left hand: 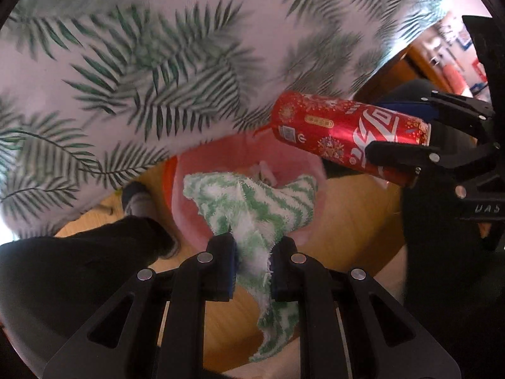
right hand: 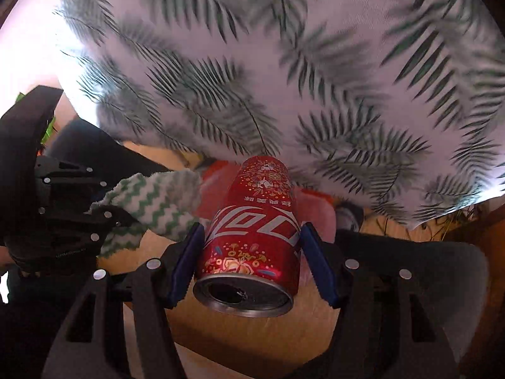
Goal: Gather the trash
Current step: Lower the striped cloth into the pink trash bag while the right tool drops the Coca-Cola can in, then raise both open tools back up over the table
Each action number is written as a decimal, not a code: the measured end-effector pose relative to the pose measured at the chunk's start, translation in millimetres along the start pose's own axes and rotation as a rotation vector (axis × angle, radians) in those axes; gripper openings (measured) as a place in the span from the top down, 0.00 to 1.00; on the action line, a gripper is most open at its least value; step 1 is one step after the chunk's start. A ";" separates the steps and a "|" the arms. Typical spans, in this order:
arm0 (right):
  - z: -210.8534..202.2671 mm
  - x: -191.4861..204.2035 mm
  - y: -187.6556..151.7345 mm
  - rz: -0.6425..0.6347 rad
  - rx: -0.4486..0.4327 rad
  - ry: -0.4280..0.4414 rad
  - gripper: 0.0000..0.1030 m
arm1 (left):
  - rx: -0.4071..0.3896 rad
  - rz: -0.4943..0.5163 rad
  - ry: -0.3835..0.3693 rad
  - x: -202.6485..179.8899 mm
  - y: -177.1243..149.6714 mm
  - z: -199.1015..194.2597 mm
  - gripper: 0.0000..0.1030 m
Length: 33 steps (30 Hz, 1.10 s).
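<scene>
L wrist: left gripper (left hand: 252,268) clamped on green-white rag (left hand: 252,208), hanging over pink bin (left hand: 189,195); can (left hand: 344,132) upper right.
R wrist: right gripper (right hand: 252,259) gripping red can (right hand: 255,230) sideways, above bin (right hand: 318,211), beside rag (right hand: 151,208).

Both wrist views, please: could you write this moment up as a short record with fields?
left tongs: shut on green-and-white cloth
right tongs: shut on red soda can, opened top toward camera
below: pink-lined bin on wood floor
backdrop: palm-leaf fabric
state: both items held over the bin, not yet dropped
</scene>
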State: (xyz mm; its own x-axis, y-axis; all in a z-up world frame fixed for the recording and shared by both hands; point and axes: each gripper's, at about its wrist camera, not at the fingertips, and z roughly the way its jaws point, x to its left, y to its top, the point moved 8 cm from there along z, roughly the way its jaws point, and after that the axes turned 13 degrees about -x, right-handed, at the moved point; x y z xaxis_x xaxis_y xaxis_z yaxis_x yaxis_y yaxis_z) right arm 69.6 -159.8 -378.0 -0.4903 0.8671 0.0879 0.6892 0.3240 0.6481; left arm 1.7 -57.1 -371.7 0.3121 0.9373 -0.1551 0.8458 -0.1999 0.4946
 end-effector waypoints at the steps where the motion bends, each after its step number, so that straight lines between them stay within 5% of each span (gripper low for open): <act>1: 9.3 -2.4 -2.7 -0.002 0.020 -0.003 0.39 | 0.014 -0.006 0.000 3.5 -0.3 8.8 0.85; 7: 74.3 -12.3 -18.0 0.019 0.141 0.000 0.39 | 0.090 -0.049 0.002 20.9 6.9 57.3 0.81; 12: 118.8 -24.5 -29.6 0.022 0.219 -0.012 0.38 | 0.138 -0.082 0.031 35.5 7.3 92.0 0.42; 14: 131.7 -29.7 -34.7 0.027 0.238 -0.029 0.28 | 0.153 -0.094 0.055 42.4 6.1 98.4 0.29; 18: 134.8 -32.4 -35.0 0.031 0.231 -0.037 0.17 | 0.149 -0.107 0.085 48.7 6.9 90.9 0.23; 22: 97.4 -25.7 -18.1 0.031 0.142 -0.021 0.12 | 0.078 -0.121 0.106 49.9 15.7 52.6 0.20; 26: 14.5 -10.6 16.6 -0.034 -0.033 -0.031 0.06 | -0.050 -0.072 0.143 36.7 40.9 -22.8 0.14; 33: -147.0 2.7 137.5 -0.125 -0.394 -0.090 0.05 | -0.321 -0.009 0.144 6.6 117.7 -171.7 0.06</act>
State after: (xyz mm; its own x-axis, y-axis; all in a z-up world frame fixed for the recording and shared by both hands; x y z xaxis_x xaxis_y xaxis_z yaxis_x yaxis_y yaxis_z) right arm 84.7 -168.5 -177.4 -0.4967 0.8655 -0.0653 0.3621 0.2750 0.8906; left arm 29.0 -25.4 -167.6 0.2216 0.9738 -0.0502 0.6619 -0.1125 0.7411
